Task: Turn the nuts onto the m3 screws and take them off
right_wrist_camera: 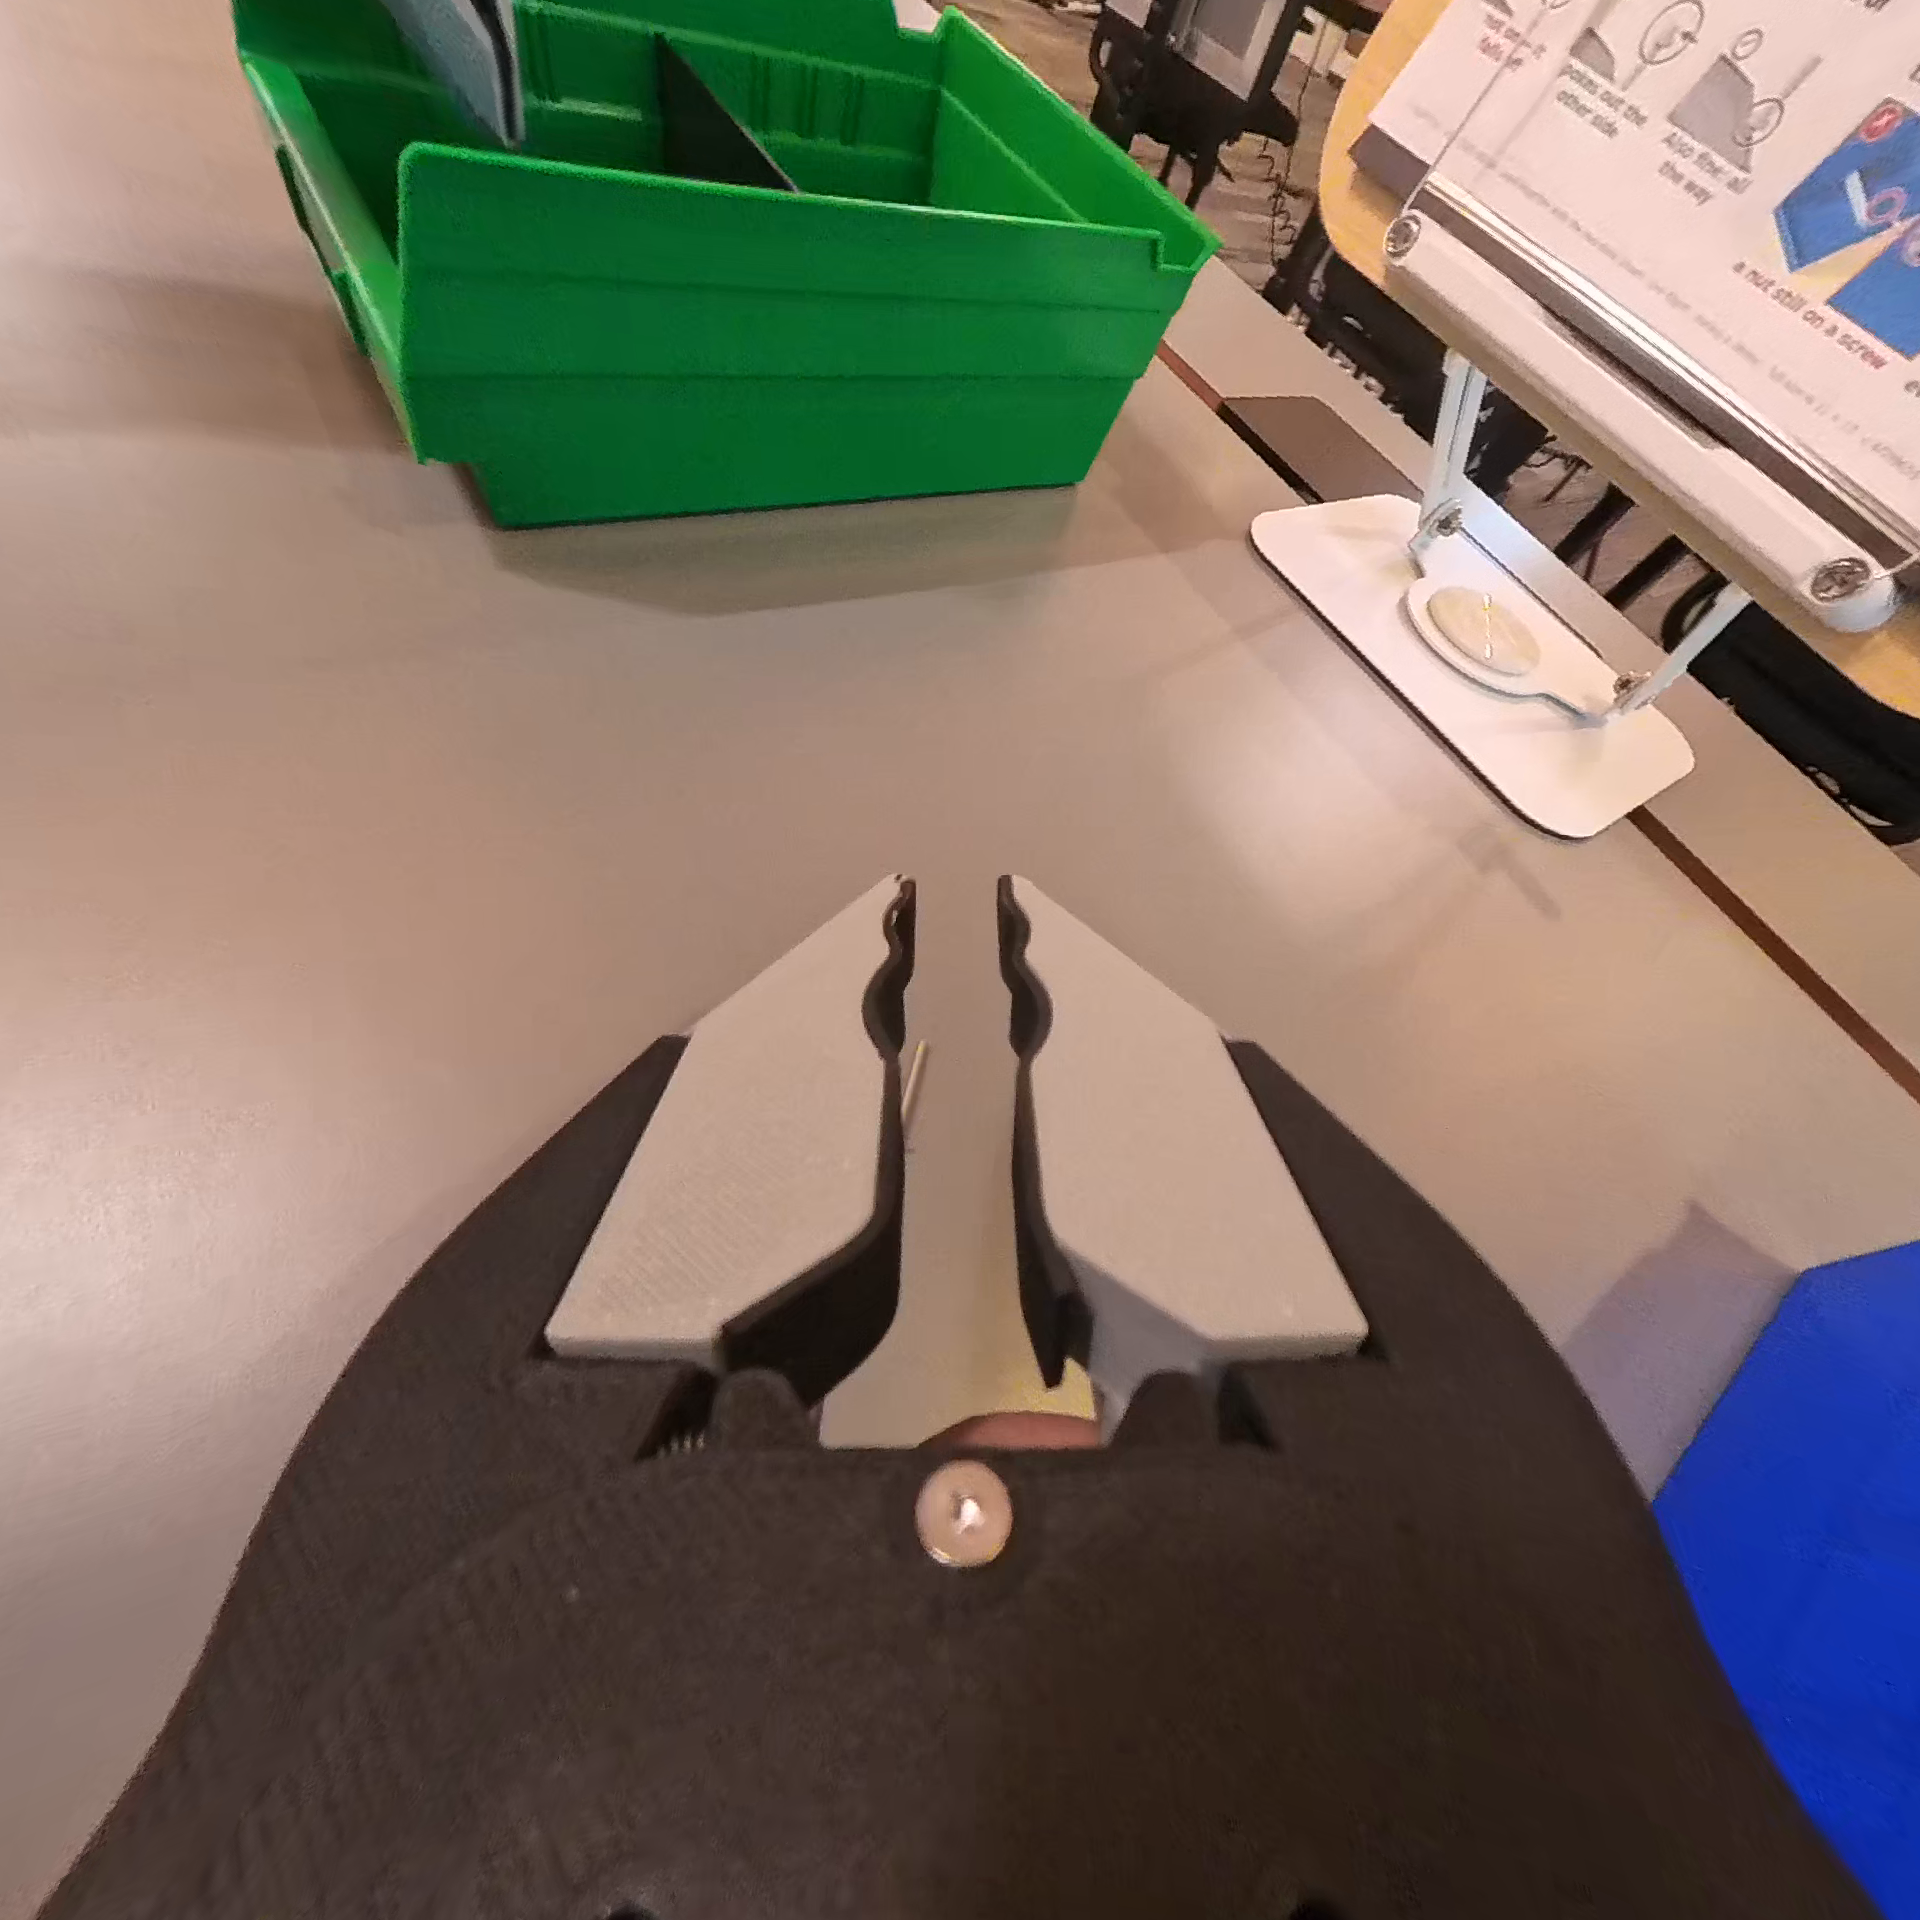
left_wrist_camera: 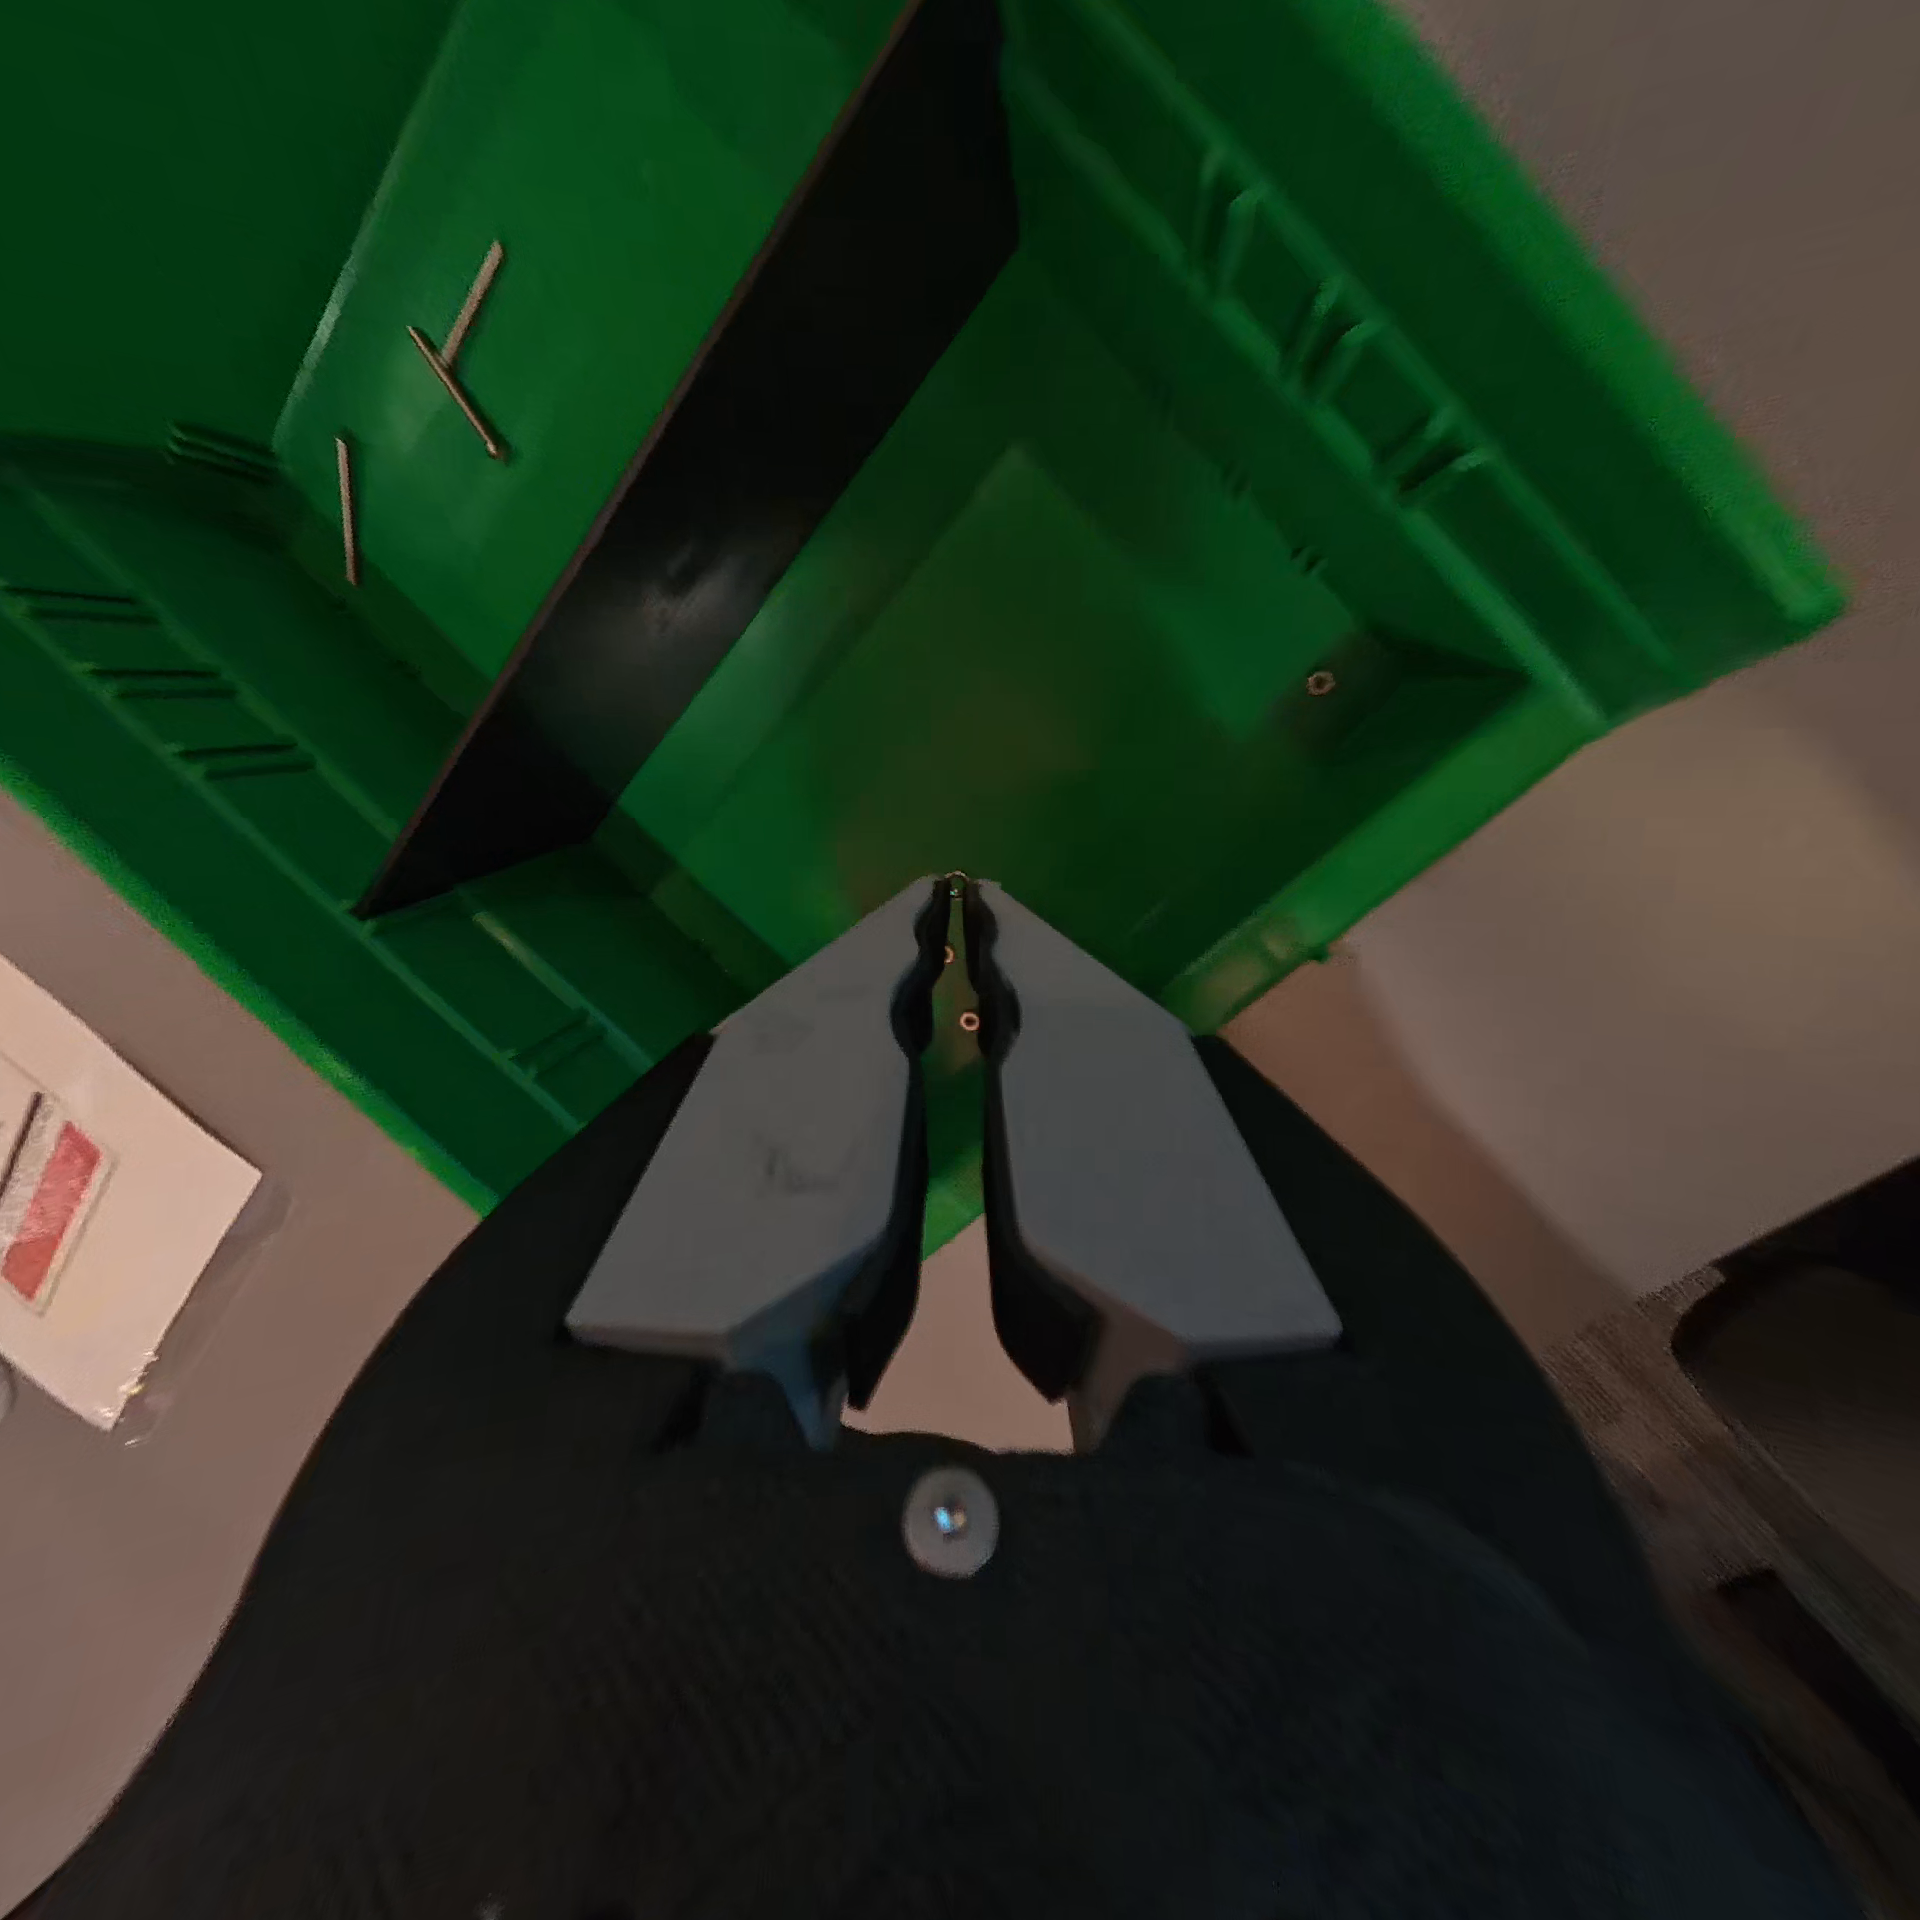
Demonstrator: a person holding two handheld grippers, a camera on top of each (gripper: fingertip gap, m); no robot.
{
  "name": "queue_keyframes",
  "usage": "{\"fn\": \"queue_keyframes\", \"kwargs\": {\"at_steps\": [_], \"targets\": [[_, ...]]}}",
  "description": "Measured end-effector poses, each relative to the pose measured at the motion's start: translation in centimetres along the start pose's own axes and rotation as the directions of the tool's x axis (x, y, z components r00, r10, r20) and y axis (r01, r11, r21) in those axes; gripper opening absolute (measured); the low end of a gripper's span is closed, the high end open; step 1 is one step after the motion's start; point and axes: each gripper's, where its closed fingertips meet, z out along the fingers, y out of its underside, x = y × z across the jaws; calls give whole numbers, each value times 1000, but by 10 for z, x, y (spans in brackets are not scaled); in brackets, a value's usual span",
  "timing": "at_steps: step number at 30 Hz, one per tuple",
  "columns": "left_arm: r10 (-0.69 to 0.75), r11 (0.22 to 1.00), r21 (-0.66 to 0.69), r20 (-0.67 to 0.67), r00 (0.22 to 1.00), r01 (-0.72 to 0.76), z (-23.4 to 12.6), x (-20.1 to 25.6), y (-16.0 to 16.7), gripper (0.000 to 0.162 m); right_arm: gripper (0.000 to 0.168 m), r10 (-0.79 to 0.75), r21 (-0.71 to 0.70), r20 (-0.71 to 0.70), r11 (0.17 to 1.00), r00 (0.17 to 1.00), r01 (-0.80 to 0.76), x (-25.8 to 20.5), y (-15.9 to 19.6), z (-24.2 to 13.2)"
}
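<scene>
Over the green bin (left_wrist_camera: 1351, 436), left gripper (left_wrist_camera: 957, 885) pinching a nut (left_wrist_camera: 957, 882) at its tips, right gripper (right_wrist_camera: 956, 894) spread above the surface (right_wrist_camera: 520, 831) (screw (right_wrist_camera: 914, 1081) beside one finger); next, probably aligning threads.

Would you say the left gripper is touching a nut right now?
Touching. The left wrist view shows the left gripper over the green bin, fingertips closed on a small nut pinched at the very tips.
</scene>
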Motion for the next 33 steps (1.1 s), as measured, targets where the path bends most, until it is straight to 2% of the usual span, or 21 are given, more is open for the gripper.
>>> {"fn": "queue_keyframes", "kwargs": {"at_steps": [6, 11, 16, 21, 25, 33], "targets": [[75, 992, 104, 18, 997, -77, -47, 31, -31, 1, 14, 9, -40, -23, 999, 1000, -10, 6, 7, 1], [195, 956, 240, -91, 977, -169, -60, 96, -74, 1, 15, 23, -55, -38, 998, 999, -25, 10, 11, 4], [325, 907, 343, -200, 924, -245, -32, 166, -119, 1, 14, 30, -60, -61, 998, 998, -34, 14, 16, 8], [405, 885, 357, -278, 871, -298, 15, 216, -150, 0, 14, 25, -72, -86, 997, 996, -31, 18, 21, 10], [430, 886, 310, -271, 861, -345, 47, 229, -161, 0, 14, 31, -78, -90, 996, 995, -38, 20, 24, 10], [420, 891, 335, -355, 835, -306, 67, 243, -166, 0, 14, 76, -105, -54, 991, 996, -81, 17, 30, 12]]}}
